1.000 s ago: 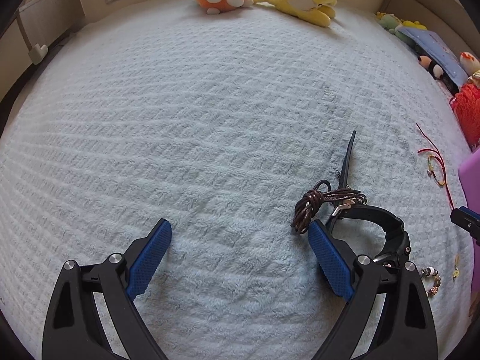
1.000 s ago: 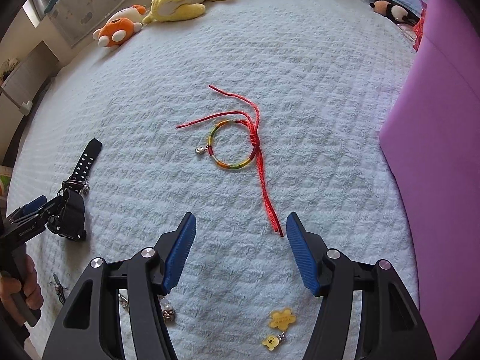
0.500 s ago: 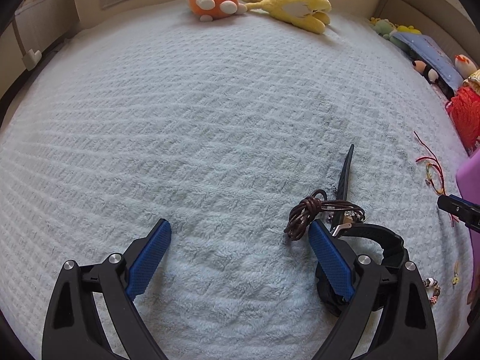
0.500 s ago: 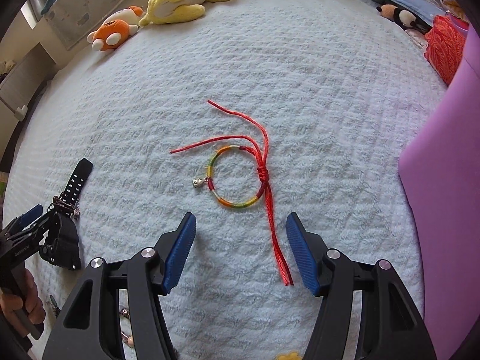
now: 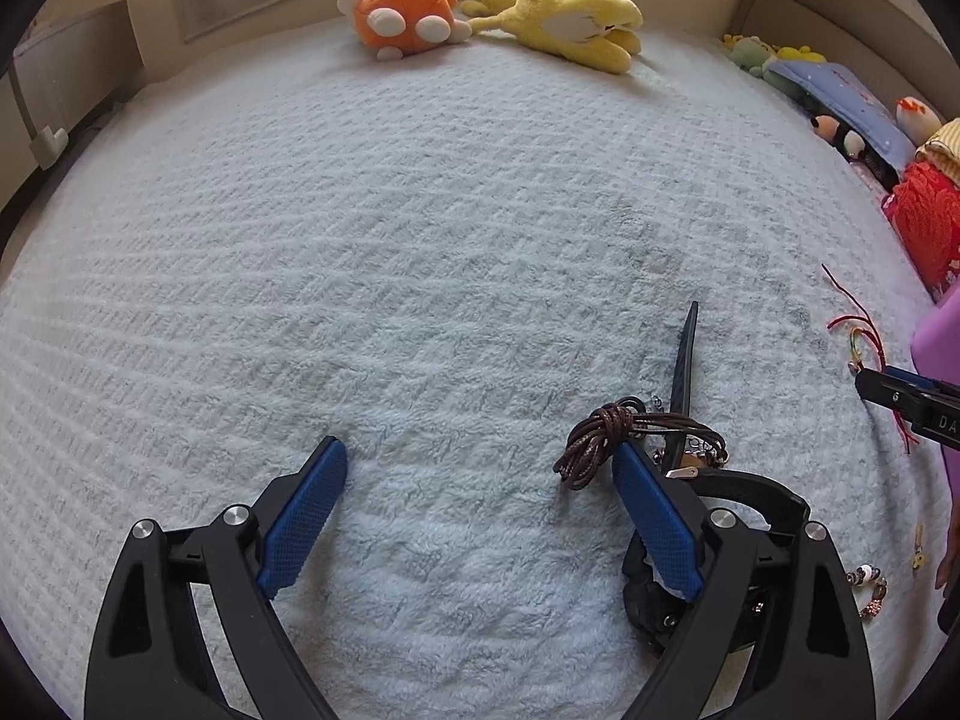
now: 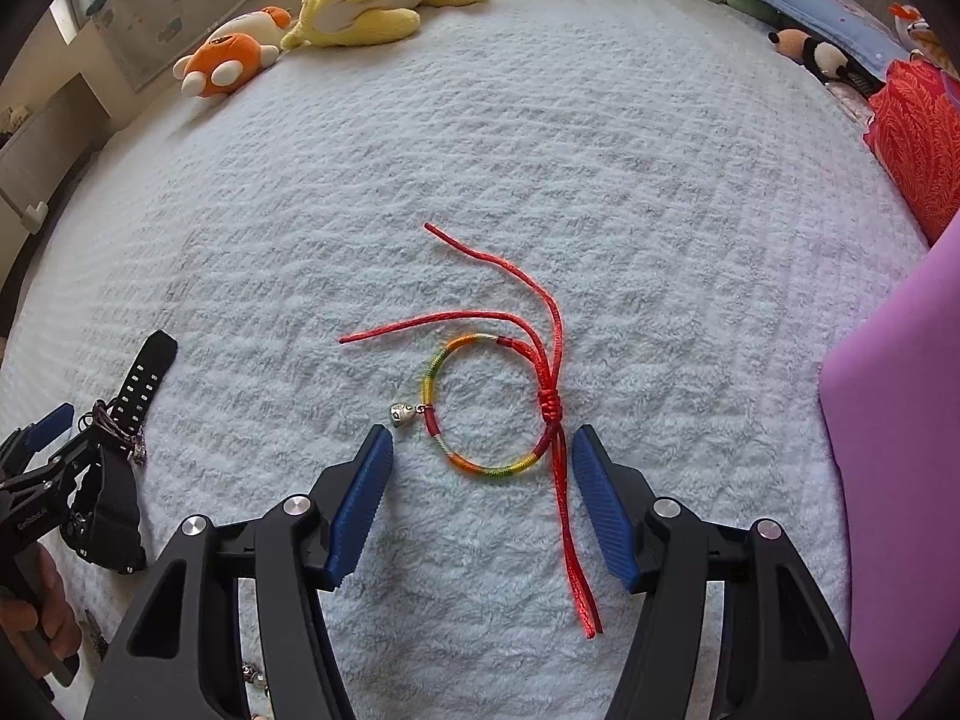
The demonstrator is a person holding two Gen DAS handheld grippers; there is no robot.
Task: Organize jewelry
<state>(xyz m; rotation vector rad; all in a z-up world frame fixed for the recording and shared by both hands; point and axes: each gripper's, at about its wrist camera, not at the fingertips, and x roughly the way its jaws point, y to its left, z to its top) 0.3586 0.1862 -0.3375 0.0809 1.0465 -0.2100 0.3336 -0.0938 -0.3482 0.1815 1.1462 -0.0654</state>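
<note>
A braided rainbow bracelet point(image 6: 480, 468) with red cord tails and a small silver charm point(image 6: 401, 415) lies on the pale blue blanket point(image 6: 540, 150). My right gripper point(image 6: 483, 450) is open, its fingertips either side of the bracelet's near edge. My left gripper point(image 5: 480, 462) is open and empty over the blanket. A coiled brown cord point(image 5: 600, 438) and a black watch point(image 5: 744, 492) lie by and behind its right finger point(image 5: 654, 516). The watch also shows in the right wrist view point(image 6: 129, 396). The bracelet shows far right in the left wrist view point(image 5: 861, 339).
A purple box point(image 6: 900, 480) stands on the right. Orange point(image 5: 402, 15) and yellow point(image 5: 570, 24) plush toys lie at the far edge; more toys and a red cushion point(image 6: 918, 144) lie at the far right. A beaded bracelet point(image 5: 870, 588) and a small yellow charm point(image 5: 917, 546) lie near the watch.
My right gripper has moved forward, so the rainbow bracelet now lies between its fingertips. My left gripper has shifted slightly; both stay open.
</note>
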